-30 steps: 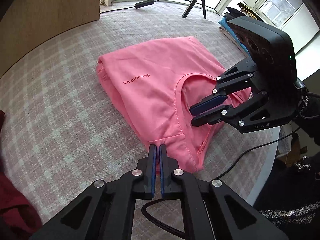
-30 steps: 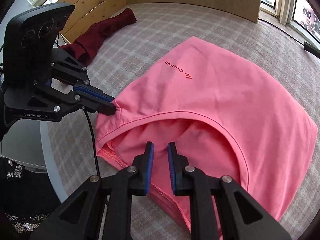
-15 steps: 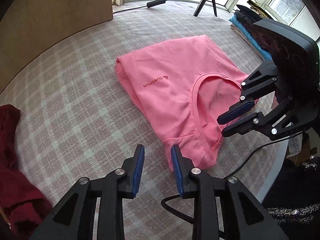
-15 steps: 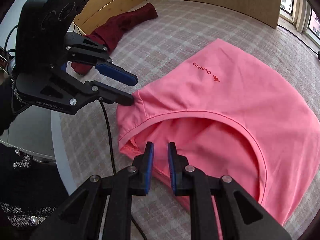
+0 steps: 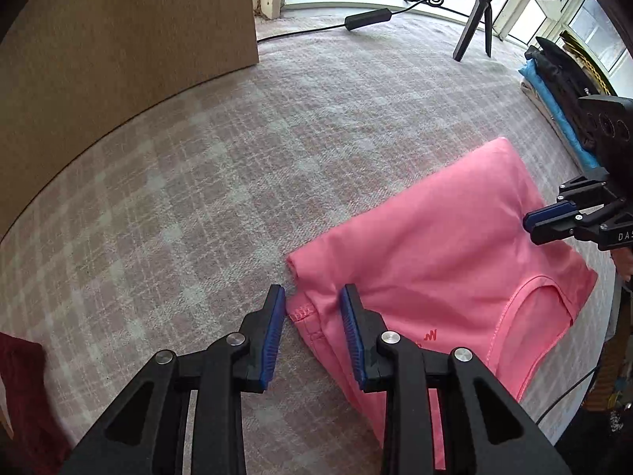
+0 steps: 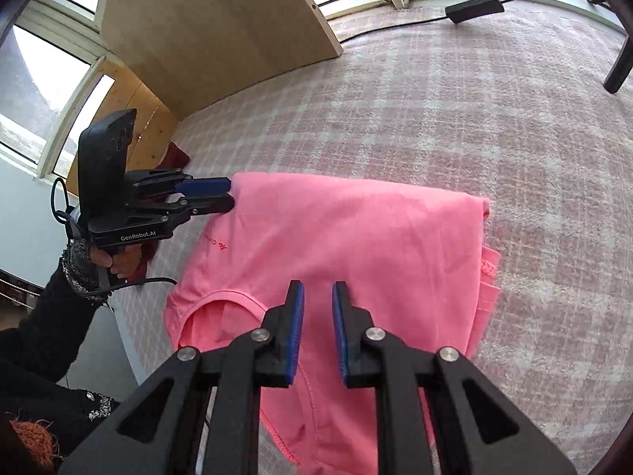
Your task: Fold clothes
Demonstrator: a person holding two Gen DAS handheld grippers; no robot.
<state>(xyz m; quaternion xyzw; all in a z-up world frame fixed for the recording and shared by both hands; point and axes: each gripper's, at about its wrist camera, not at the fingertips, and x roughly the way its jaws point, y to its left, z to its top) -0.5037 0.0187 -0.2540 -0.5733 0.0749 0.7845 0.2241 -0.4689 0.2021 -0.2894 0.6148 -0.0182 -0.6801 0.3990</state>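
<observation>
A folded pink shirt [image 5: 443, 261] is spread on the checked tablecloth [image 5: 237, 182], near its edge. The left gripper [image 5: 312, 297] is poised at the shirt's hemmed corner, jaws opening — the corner lies between the blue pads, unpressed. The right gripper [image 6: 317, 297] is held over the shirt beside the neckline, its jaws narrowly parted with nothing gripped. A maroon garment [image 6: 178, 154] is seen beyond the shirt.
</observation>
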